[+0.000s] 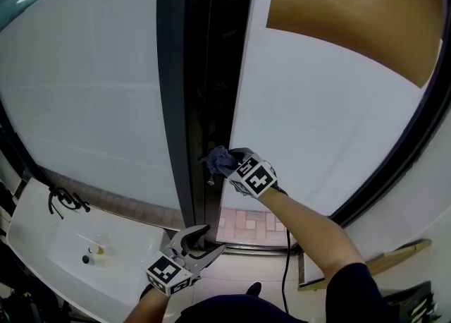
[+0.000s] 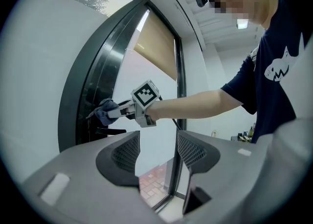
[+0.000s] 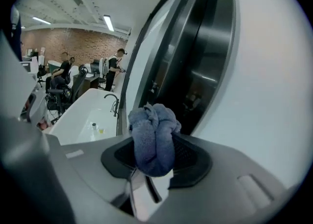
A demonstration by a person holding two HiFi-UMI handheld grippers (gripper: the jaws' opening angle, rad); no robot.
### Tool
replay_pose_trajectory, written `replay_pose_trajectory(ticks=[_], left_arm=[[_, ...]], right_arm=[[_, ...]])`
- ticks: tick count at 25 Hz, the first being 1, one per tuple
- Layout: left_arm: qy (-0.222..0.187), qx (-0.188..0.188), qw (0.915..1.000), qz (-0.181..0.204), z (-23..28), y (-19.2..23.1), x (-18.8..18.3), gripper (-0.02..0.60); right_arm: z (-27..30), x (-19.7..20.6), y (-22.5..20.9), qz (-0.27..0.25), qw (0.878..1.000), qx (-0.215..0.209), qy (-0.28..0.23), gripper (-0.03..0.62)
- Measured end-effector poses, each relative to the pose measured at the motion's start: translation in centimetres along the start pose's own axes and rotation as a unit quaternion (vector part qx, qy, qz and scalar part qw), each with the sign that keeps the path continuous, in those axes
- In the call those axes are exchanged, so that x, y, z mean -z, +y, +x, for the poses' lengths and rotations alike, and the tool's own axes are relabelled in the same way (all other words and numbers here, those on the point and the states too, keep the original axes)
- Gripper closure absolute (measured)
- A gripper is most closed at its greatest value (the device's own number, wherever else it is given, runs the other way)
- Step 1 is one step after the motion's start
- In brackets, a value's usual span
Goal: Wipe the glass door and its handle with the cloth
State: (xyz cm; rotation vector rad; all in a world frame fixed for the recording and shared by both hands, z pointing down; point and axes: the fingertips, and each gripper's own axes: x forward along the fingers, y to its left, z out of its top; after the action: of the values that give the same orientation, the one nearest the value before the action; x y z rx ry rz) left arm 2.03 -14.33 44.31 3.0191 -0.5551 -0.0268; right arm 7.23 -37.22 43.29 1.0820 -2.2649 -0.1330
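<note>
— as my right gripper [image 3: 155, 155] has its jaws clamped on the bunched blue cloth [image 3: 152, 135], i read it at the dark door edge [image 1: 211, 89].
— where in the head view?
— centre, a touch toward 7 o'clock; the frosted glass door [image 1: 317, 124] spreads toward 3. my left gripper [image 2: 157, 152] hangs at 6, jaws wide apart, nothing between them; the white sink [image 1: 42, 244] lies at 8.

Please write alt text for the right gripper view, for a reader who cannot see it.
The right gripper is shut on a bunched blue cloth, in front of the dark door frame. A white sink stands at the left.
</note>
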Motion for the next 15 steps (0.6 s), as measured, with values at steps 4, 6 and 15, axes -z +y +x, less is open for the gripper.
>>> replay_pose_trajectory(ticks=[4,6,15], left_arm=[[0.004,-0.014,0.9999,-0.004,-0.7,0.3,-0.1,0.344],[0.004,-0.016,0.9998,-0.005,-0.9,0.4,0.1,0.344],[-0.002,-0.010,0.9999,-0.005,-0.6,0.1,0.6,0.344]], right_arm=[[3.2,0.5,0.6,0.029,0.999,-0.001,0.027,0.444],[3.5,0.5,1.0,0.002,0.999,0.002,0.042,0.444],[2.2,2.6,1.3,0.019,0.994,-0.046,0.092,0.445]])
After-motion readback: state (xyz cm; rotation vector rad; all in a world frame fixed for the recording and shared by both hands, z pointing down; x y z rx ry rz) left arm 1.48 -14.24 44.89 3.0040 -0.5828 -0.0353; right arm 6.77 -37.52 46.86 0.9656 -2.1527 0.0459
